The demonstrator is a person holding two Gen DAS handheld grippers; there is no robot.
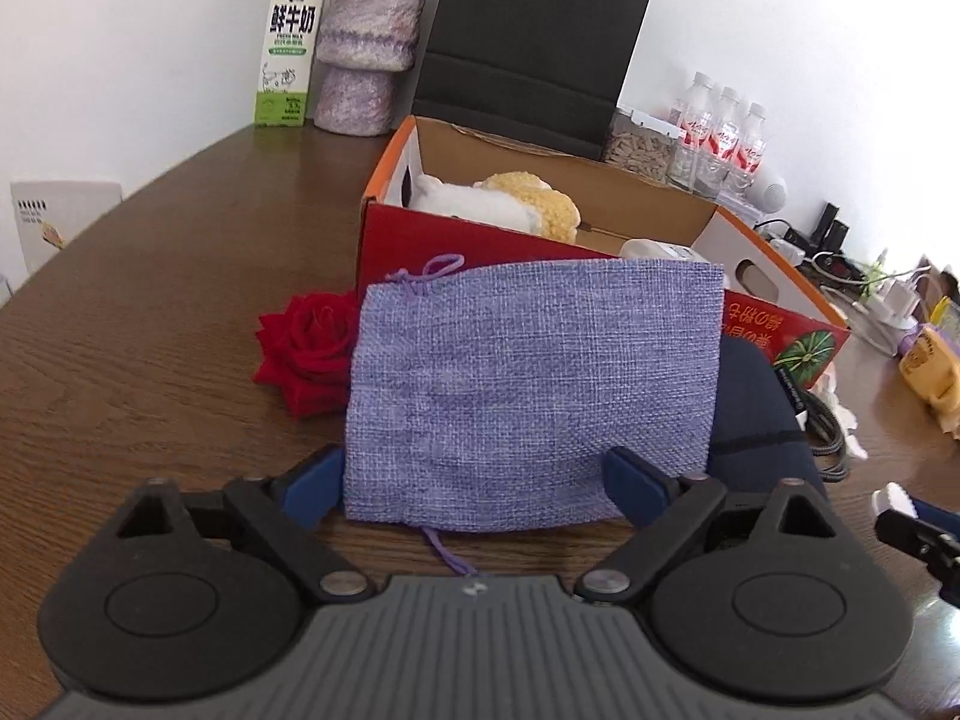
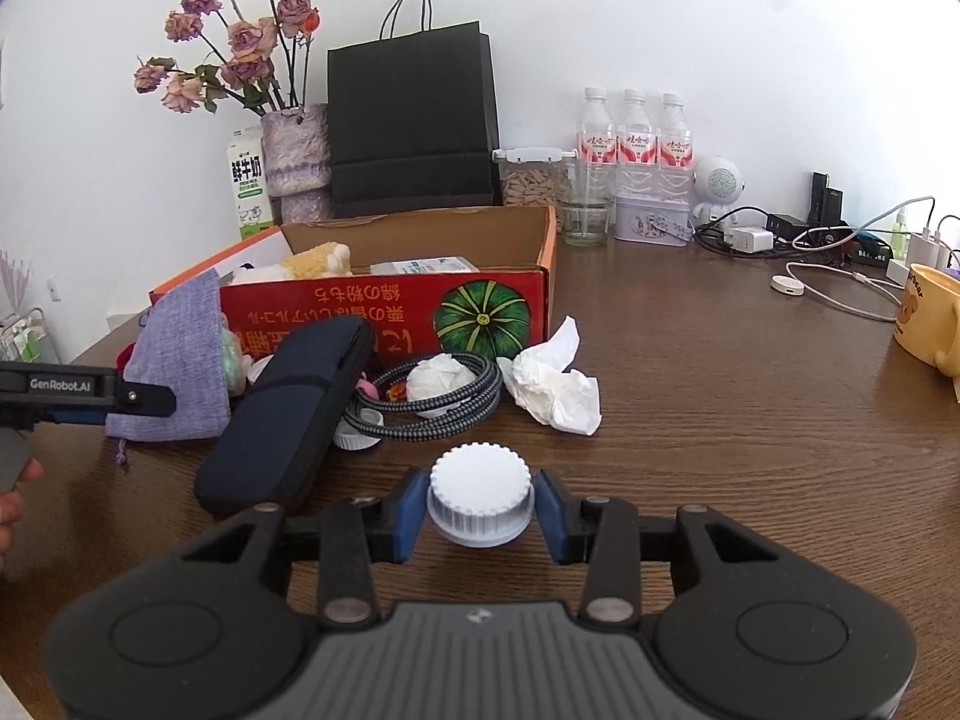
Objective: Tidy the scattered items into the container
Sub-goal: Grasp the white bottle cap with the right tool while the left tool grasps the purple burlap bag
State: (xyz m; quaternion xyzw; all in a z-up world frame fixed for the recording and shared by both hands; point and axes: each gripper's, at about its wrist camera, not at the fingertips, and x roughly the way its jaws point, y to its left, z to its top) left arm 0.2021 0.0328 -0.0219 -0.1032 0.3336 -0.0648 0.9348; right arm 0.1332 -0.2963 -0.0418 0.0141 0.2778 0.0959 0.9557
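Lilac burlap pouch (image 1: 528,390) and white cap (image 2: 480,495) both mid-pickup.
Left gripper (image 1: 474,480) straddles the pouch, jaws spread; right gripper (image 2: 480,513) pinches the cap. Next, I judge: close left, carry both to the box (image 2: 384,300) at twelve o'clock.

A lilac woven drawstring pouch (image 1: 534,390) stands upright, leaning on the red side of the open cardboard box (image 2: 384,309), just beside a red fabric rose (image 1: 306,348). A white ribbed bottle cap (image 2: 480,495) sits upright on the table. A navy zipped case (image 2: 288,414) leans tilted against the box, near a braided cable (image 2: 444,402) and crumpled white tissues (image 2: 555,381).
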